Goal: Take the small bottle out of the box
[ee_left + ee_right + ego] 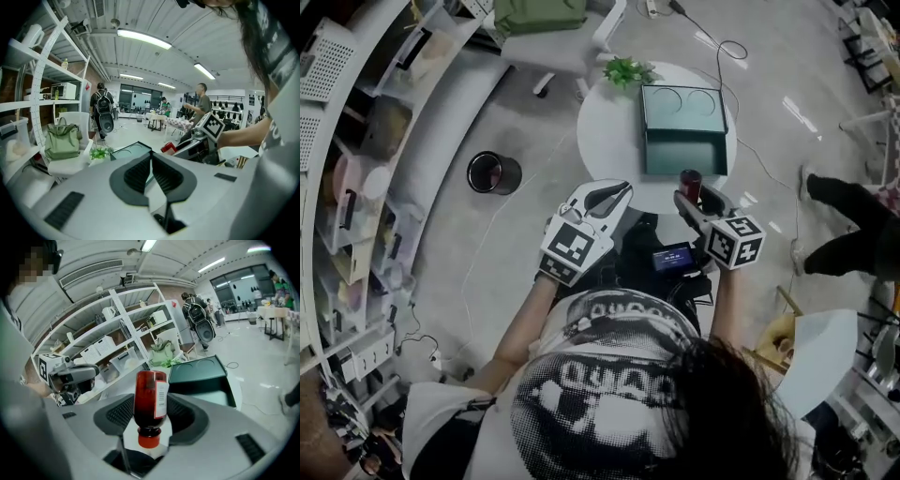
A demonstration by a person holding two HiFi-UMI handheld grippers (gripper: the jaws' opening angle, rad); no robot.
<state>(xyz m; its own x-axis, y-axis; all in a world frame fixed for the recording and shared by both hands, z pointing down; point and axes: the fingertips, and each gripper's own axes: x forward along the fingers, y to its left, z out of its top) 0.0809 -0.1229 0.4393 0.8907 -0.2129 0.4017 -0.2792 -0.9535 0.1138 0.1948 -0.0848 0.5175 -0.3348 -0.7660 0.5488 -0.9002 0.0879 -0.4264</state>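
A small dark red bottle point(150, 399) with a white label and a red cap is clamped between the jaws of my right gripper point(151, 411), its cap toward the camera. In the head view the bottle point(690, 185) and right gripper point(690, 197) hover at the near edge of the round white table point(609, 141), just in front of the open dark green box point(684, 131). The box point(199, 373) lies beyond the bottle with its lid folded back. My left gripper point(614, 193) is shut on nothing, held left of the right one; its ribbed pads point(138, 176) meet.
A small green plant point(628, 71) stands at the table's far edge. A black bin point(492, 173) is on the floor to the left, beside curved shelving point(356, 187). A chair with a green bag point(539, 14) is behind the table. A person's leg point(848, 202) shows at right.
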